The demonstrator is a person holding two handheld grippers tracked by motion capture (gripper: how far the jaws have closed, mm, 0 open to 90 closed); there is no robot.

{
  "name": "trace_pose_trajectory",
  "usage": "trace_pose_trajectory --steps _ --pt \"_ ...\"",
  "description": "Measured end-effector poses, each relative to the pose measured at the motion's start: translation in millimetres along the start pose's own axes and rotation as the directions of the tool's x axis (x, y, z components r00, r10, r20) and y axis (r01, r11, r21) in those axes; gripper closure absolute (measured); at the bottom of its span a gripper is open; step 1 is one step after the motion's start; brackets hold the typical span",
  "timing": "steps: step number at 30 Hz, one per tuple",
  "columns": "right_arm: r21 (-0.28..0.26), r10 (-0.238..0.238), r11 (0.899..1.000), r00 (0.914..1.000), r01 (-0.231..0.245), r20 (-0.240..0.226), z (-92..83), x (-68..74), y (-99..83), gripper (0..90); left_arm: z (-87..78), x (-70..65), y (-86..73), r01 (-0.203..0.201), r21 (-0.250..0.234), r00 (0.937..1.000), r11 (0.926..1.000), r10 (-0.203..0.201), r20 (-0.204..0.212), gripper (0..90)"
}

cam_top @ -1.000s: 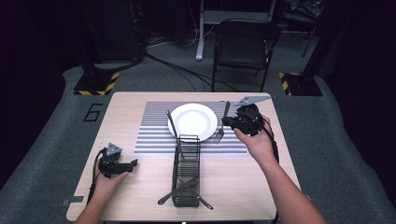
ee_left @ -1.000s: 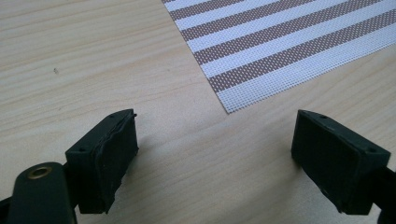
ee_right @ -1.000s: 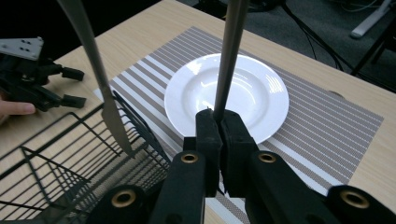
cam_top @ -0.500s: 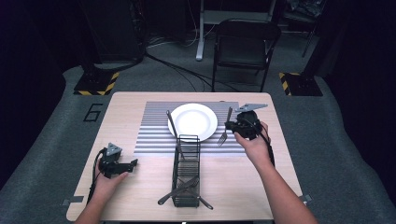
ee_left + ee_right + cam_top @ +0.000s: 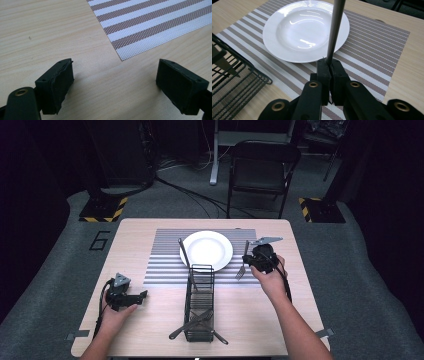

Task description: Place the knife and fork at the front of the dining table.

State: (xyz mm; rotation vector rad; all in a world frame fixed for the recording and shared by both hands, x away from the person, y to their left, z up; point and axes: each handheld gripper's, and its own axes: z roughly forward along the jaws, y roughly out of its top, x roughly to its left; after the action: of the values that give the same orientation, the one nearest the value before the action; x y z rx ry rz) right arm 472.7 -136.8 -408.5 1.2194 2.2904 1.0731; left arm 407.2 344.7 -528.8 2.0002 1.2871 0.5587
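Over on the left, the left gripper (image 5: pixel 142 295) sits low on the bare wooden surface (image 5: pixel 140 235), held in the person's left hand (image 5: pixel 116 312), and its jaws are spread wide with nothing between them; in the left gripper view you just see wood grain under them and the corner of the striped placemat (image 5: pixel 155 25) a bit ahead. Moving toward the middle, there's a black wire basket (image 5: pixel 199 302) standing on the surface at the near edge of the placemat, with a couple of pieces of cutlery (image 5: pixel 192 322) lying crossed in its near end and a long utensil (image 5: pixel 184 255) leaning out of its far end over the placemat. Just behind the basket, a white plate (image 5: pixel 206 250) sits on the placemat, nothing on it. To the right of the plate, the right gripper (image 5: pixel 248 261) has its jaws pressed tight on the handle of a fork (image 5: pixel 242 265), which hangs tines-down just above the placemat beside the plate. In the right gripper view the fork handle (image 5: pixel 335 30) runs straight up out of the pinched jaws with the plate behind it.
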Motion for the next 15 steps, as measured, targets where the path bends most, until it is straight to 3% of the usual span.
trace_pose_trajectory --steps 4,15 --pt "0.013 0.024 1.000 0.9996 -0.024 0.011 8.3 -3.8 -1.7 87.8 0.0 0.0 0.0 0.000 0.000 1.0000 1.0000 0.000 0.000 14.3" --pt "0.029 0.088 0.996 0.9960 -0.087 -0.015 24.5 -17.4 0.5 87.8 0.0 0.0 0.0 0.000 0.000 1.0000 1.0000 0.000 0.000 14.3"
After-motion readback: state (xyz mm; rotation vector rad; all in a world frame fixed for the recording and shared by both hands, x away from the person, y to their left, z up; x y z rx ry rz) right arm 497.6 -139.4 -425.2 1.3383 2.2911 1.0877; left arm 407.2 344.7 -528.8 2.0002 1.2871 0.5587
